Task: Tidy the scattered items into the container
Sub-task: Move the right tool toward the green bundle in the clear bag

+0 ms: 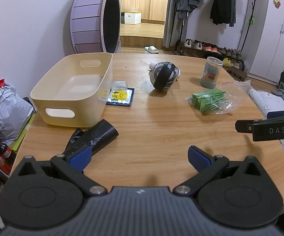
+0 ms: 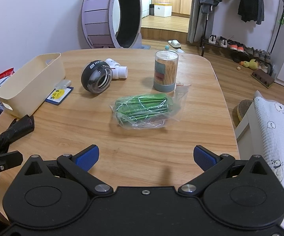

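Wooden counter (image 1: 161, 122) still has everything scattered, and the cream container (image 1: 71, 90) at its left is bare inside. Both our left tongs (image 1: 140, 157) and right tongs (image 2: 146, 157) are spread wide, holding nothing. Closest to the left is the black bag roll (image 1: 96, 135): light, squishy, probably best pinched across the middle. The bagged green sachets (image 2: 144, 108) look slippery.

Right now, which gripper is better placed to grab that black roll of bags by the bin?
Left. The black bag roll lies just ahead of the open left gripper, beside the cream bin. The right gripper faces the green packet bag instead.
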Available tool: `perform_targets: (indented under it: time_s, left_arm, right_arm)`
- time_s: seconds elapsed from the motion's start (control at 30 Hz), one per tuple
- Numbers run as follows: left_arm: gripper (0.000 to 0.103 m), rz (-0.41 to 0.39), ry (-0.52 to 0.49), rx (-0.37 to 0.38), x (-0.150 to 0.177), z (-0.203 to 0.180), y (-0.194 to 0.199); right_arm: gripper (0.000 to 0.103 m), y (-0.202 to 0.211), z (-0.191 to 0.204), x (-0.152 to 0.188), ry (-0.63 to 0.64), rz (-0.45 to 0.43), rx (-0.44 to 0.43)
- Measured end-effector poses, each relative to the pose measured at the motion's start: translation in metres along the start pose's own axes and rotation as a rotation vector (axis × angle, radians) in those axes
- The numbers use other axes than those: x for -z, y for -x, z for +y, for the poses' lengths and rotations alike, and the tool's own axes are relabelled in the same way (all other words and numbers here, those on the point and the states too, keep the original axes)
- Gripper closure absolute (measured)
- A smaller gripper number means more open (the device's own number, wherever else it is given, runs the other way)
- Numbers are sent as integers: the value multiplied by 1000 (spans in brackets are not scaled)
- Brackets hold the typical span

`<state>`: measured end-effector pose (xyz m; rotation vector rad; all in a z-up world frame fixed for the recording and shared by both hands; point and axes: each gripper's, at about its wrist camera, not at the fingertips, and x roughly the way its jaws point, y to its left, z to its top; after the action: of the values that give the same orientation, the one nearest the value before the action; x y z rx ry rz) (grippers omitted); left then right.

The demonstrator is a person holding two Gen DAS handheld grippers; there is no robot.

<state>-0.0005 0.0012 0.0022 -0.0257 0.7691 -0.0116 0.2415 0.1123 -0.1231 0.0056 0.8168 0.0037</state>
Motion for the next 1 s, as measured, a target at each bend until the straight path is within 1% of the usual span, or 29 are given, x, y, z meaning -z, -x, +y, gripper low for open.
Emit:
perform_targets:
  time_s: [1.0]
  left_arm:
    - [0,-4,-6,-5,0,2,1]
  right_arm:
    - [0,-1,1,-1,3,4,3]
